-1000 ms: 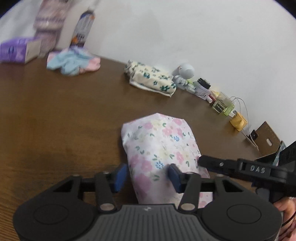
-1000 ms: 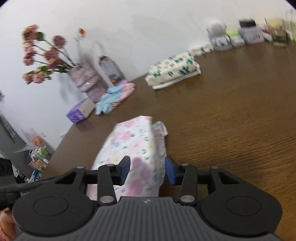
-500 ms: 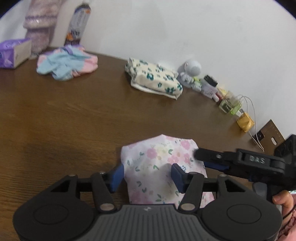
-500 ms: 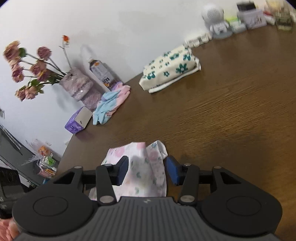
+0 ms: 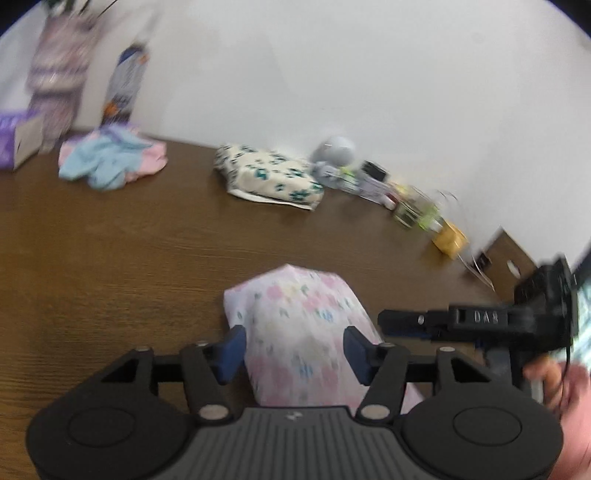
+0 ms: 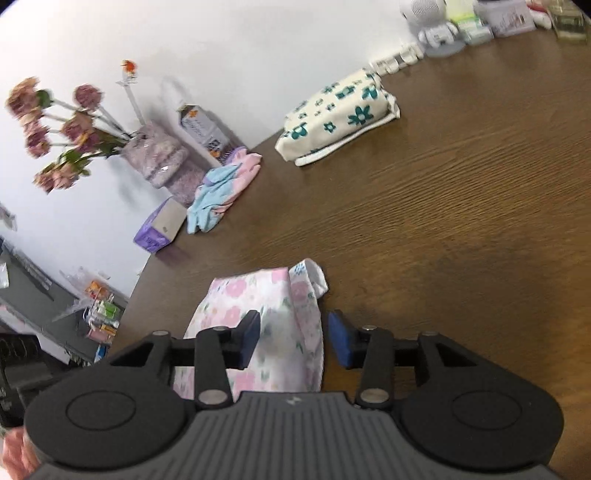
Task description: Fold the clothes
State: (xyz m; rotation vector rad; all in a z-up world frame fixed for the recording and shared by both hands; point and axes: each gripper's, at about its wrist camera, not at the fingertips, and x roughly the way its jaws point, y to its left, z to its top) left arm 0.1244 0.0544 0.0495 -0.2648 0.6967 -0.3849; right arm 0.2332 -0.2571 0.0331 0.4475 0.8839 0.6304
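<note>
Fabric of the pink floral garment (image 5: 299, 332) lies between the left gripper (image 5: 293, 349) pads, whose jaws have just been opening, untouched. The right gripper (image 6: 293, 339) stands half-open around its edge; careless withdrawal could unfold it.

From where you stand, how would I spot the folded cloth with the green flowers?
Follow the brown table back to the white wall. Near that edge, beside the small white robot figure, lies the folded cream cloth. It alone carries dark green flowers; the pink and blue heap is crumpled, and the nearest cloth has pink blossoms.
</note>
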